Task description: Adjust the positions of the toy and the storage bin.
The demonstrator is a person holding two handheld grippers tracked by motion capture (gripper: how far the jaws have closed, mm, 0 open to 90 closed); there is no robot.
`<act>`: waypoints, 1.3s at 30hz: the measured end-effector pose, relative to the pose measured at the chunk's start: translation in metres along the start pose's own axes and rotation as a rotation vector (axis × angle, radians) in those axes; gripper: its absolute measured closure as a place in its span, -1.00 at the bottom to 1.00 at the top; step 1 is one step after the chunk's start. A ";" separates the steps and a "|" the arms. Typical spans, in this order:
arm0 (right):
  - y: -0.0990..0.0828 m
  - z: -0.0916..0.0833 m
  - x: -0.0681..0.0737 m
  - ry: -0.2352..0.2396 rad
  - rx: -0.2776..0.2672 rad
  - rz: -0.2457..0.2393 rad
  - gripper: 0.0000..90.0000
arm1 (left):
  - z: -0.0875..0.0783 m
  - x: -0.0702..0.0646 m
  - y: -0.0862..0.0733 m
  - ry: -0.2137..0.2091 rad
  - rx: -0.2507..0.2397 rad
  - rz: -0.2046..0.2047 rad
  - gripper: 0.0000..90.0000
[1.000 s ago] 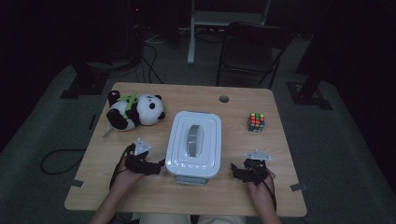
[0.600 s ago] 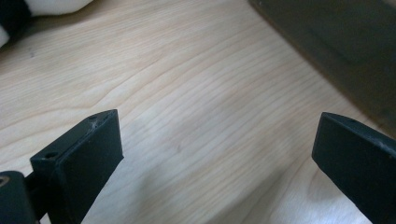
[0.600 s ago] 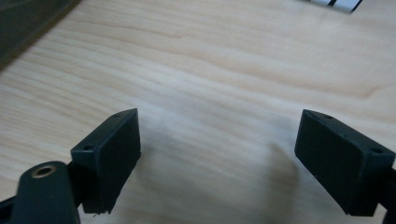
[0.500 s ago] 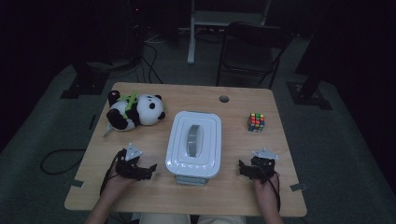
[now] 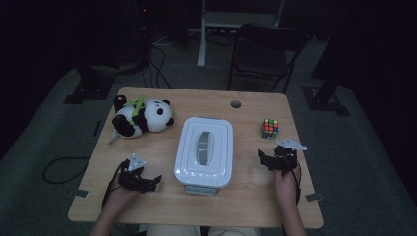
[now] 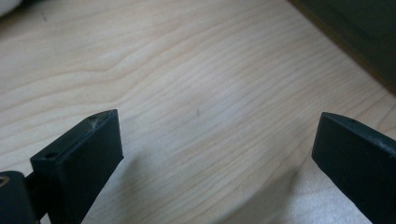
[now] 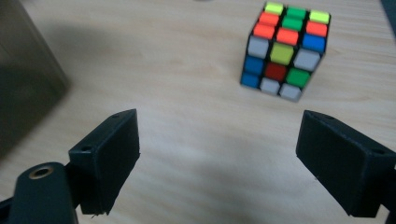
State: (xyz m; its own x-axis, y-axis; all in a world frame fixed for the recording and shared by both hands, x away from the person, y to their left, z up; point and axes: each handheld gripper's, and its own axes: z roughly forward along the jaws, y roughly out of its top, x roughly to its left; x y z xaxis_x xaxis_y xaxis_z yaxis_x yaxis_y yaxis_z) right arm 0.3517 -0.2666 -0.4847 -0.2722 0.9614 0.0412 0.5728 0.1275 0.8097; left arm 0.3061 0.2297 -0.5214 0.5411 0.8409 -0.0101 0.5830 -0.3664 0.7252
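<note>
Hovering at either side of the white rectangular plastic lidded box (image 5: 204,152), both grippers are empty, so nothing is in hand yet. The box sits in the middle of the pale wooden tabletop (image 5: 246,206), its lid on and a grey oval slot in the top; neither gripper touches it.

The right gripper (image 5: 272,161) stands right of the box, near the tabletop's right edge, and its jaws have just been opening: they are wide apart with bare wood between them. In the right gripper view the multicoloured puzzle cube (image 7: 285,49) lies ahead of the jaws and a little to the right, well clear of them, upright on the wood; in the high view the cube (image 5: 269,129) sits just beyond this gripper, toward the far right. That lineup suggests the cube is the thing being approached, though the reach is only begun.

The left gripper (image 5: 147,183) rests low at the near left, jaws spread as well, and its own view shows plain wood grain between the pads. The black-and-white plush panda with green trim (image 5: 140,118) lies on its side at the far left, apart from this gripper.

By my reading the work is at an early stage: cube and panda both lie loose on the tabletop, the box is shut, and any grasping, lifting or placing is all left to do.
</note>
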 end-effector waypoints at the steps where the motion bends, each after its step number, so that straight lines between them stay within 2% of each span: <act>1: 0.003 0.001 -0.003 0.015 -0.012 0.023 -0.71 | 0.001 0.000 -0.001 0.000 0.010 0.003 -0.94; 3: 0.006 0.002 -0.005 0.011 -0.023 0.042 -0.70 | 0.001 0.000 -0.001 -0.003 0.021 0.008 -0.94; 4: 0.009 0.003 -0.008 0.007 -0.026 0.061 -0.70 | 0.001 0.000 -0.002 -0.004 0.048 0.013 -0.94; 5: 0.016 0.006 -0.011 -0.009 -0.021 0.117 -0.73 | 0.001 0.000 -0.002 0.005 0.051 0.028 -0.93; 7: 0.020 0.008 -0.015 0.010 -0.041 0.148 -0.75 | 0.001 -0.001 -0.002 0.016 0.051 0.017 -0.91; 8: 0.023 0.009 -0.016 -0.023 -0.045 0.162 -0.75 | 0.001 -0.002 -0.002 0.017 0.048 0.017 -0.90; 11: 0.031 0.017 -0.022 -0.058 -0.028 0.189 -0.75 | 0.000 -0.003 -0.003 0.025 0.049 0.009 -0.89; 12: 0.034 0.020 -0.024 -0.047 -0.034 0.199 -0.75 | 0.000 -0.004 -0.003 0.028 0.049 0.006 -0.89; 14: 0.040 0.026 -0.028 -0.062 -0.034 0.210 -0.75 | -0.001 -0.004 -0.004 0.034 0.050 -0.002 -0.89; 18: 0.050 0.041 -0.032 -0.101 -0.023 0.212 -0.75 | -0.001 -0.001 -0.004 0.115 0.048 -0.084 -0.89; 20: 0.054 0.048 -0.034 -0.117 -0.007 0.213 -0.75 | -0.002 0.000 -0.005 0.121 0.042 -0.104 -0.89; 23: 0.058 0.060 -0.034 -0.126 0.021 0.213 -0.75 | -0.001 -0.002 -0.005 0.133 0.046 -0.100 -0.89; 28: 0.063 0.081 -0.036 -0.150 0.068 0.212 -0.71 | -0.001 -0.008 -0.005 0.076 0.047 -0.039 -0.89; 30: 0.063 0.087 -0.038 -0.171 0.089 0.214 -0.67 | -0.002 -0.011 -0.005 0.085 0.041 -0.026 -0.89; 33: 0.060 0.093 -0.039 -0.191 0.099 0.236 -0.49 | -0.003 -0.013 -0.007 0.088 0.048 -0.055 -0.89; 35: 0.059 0.095 -0.039 -0.192 0.105 0.238 -0.45 | -0.004 -0.013 -0.007 0.088 0.049 -0.052 -0.89; 39: 0.057 0.100 -0.038 -0.194 0.149 0.216 -0.32 | -0.004 -0.014 -0.008 0.095 0.047 -0.059 -0.89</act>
State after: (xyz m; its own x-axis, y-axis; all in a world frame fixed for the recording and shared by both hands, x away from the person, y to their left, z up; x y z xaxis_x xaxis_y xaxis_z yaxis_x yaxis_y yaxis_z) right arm 0.4722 -0.2718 -0.4988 0.0124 0.9968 0.0789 0.7122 -0.0641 0.6991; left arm 0.2915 0.2226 -0.5240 0.4468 0.8945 0.0151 0.6410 -0.3318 0.6921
